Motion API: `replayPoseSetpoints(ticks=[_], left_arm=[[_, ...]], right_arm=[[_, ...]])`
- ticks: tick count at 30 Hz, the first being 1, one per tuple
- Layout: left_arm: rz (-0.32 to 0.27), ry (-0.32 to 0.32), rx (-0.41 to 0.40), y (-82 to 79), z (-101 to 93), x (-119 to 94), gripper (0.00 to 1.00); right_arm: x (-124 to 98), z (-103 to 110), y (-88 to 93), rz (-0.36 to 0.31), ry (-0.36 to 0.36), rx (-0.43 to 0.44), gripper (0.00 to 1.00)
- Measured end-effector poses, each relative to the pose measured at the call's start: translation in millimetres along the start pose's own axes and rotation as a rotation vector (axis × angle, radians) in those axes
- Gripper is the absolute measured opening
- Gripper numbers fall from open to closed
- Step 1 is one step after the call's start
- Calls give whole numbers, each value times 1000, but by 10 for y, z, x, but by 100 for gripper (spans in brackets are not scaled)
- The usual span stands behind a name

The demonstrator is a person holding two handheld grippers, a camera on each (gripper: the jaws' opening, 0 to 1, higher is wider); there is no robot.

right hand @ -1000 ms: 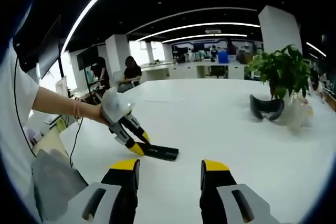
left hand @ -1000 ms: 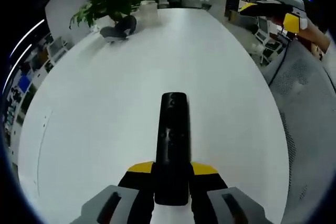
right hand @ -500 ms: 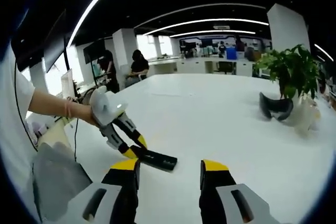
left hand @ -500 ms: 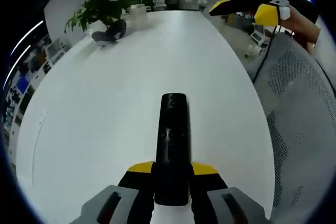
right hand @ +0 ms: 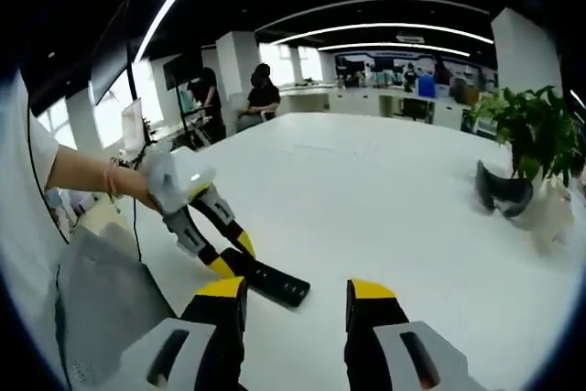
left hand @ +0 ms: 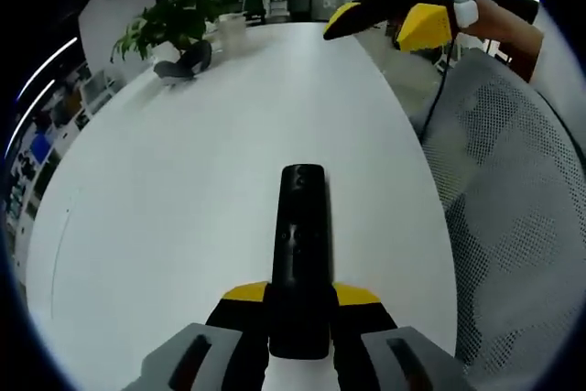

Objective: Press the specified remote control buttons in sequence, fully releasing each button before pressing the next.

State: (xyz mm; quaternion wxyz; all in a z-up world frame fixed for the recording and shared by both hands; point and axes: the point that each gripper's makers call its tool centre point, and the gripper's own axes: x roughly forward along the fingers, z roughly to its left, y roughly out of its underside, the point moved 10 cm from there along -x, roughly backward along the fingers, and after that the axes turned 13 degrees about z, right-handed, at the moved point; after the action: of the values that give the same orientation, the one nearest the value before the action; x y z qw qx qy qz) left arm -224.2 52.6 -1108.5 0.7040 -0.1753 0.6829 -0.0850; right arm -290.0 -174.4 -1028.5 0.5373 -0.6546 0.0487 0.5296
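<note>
A black remote control (left hand: 300,254) lies lengthwise between my left gripper's (left hand: 300,298) yellow-tipped jaws, which are shut on its near end. Its far end points out over the white table (left hand: 211,135). In the right gripper view the same remote control (right hand: 270,282) sticks out from the left gripper (right hand: 227,261), held by a person's hand at the table's near left edge. My right gripper (right hand: 295,292) is open, hovering just right of and nearer than the remote, with nothing between its jaws. The right gripper (left hand: 389,17) also appears at the top right of the left gripper view, raised above the table.
A potted plant (right hand: 531,125) and a dark headset (right hand: 505,196) stand at the far end of the table. A grey mesh chair (left hand: 513,226) sits along the table's edge. People (right hand: 261,98) sit at desks in the background.
The right gripper has come closer to the left gripper and the remote. The left gripper keeps its hold on the remote.
</note>
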Motion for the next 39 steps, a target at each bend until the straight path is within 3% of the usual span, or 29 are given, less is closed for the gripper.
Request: replayPoseSetpoints(ticks=[10,19,26,33,39], left_arm=[[-11,10,18,57,-165,-24,24],[-19,21,42,112,-351,-45,24],[-21,31,71,144,-458,-60,24],[-26,45,116,160,-527,-54,24],[-29,42,95,164,-540,-57,24]], right_arm=[[195,55,142,156,-111,-96,37],[323,184,161,313,-181,-321,27],[342,221,119,387,-223,-456,15],[329,246,86,453,-246,-576,10],[318,242,73,484,-248,-638,6]])
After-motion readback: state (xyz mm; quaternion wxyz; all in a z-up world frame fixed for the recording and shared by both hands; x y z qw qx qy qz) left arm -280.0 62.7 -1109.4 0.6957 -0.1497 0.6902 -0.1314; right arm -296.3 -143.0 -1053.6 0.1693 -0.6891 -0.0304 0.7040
